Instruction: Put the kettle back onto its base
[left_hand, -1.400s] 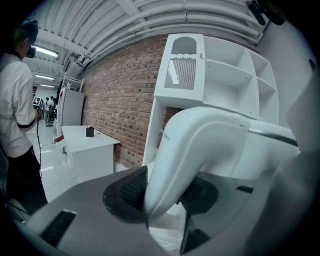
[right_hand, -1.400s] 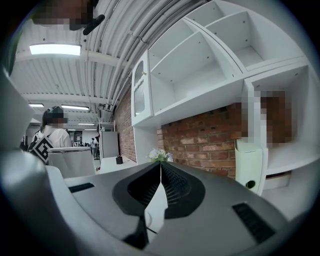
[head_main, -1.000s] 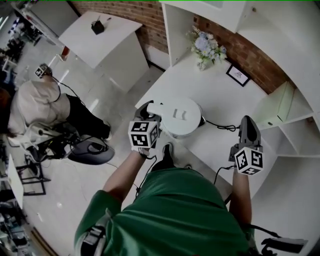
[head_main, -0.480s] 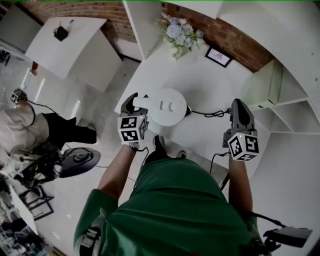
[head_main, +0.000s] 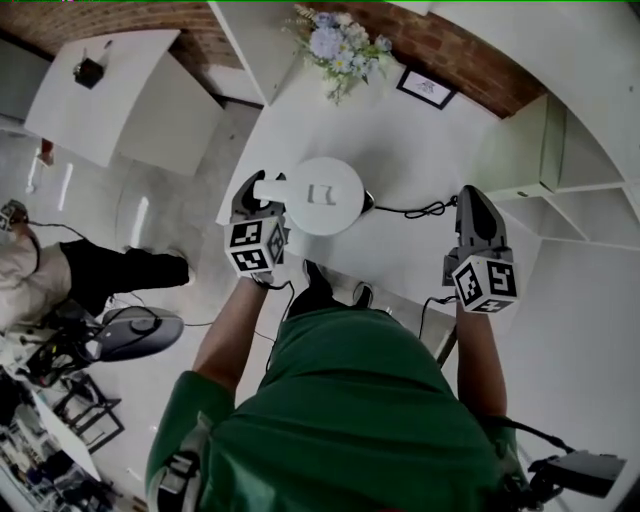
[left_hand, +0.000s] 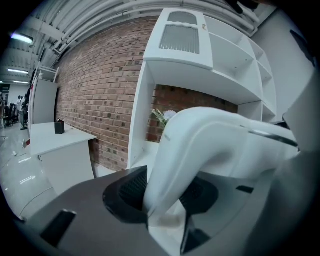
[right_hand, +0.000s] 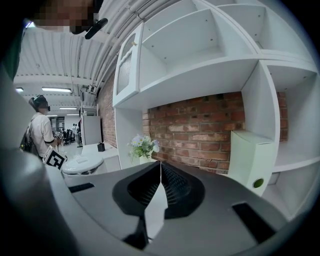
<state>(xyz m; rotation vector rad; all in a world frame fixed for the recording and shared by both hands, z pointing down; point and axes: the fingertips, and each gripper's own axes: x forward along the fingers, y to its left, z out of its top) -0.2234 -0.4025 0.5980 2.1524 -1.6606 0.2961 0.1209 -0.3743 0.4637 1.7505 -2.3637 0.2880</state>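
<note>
The white kettle (head_main: 322, 195) stands over its dark base (head_main: 369, 205) at the near left of the white table (head_main: 400, 140); I cannot tell whether it is seated. My left gripper (head_main: 257, 198) is shut on the kettle's handle (head_main: 270, 189). In the left gripper view the curved white handle (left_hand: 200, 145) fills the space between the jaws of the left gripper (left_hand: 165, 195). My right gripper (head_main: 472, 203) hovers over the table's near right part, shut with nothing in it. In the right gripper view the right gripper (right_hand: 160, 182) points at the shelves, with the kettle (right_hand: 82, 164) far to the left.
A black cord (head_main: 420, 210) runs right from the base. A vase of flowers (head_main: 335, 45) and a small picture frame (head_main: 427, 88) stand at the back by the brick wall. White shelving (head_main: 560, 160) borders the table on the right. A person (head_main: 20, 270) stands at the left.
The kettle in my left gripper has sunk lower over the base. My right gripper has moved a little forward over the table. The head view has swung towards the table.
</note>
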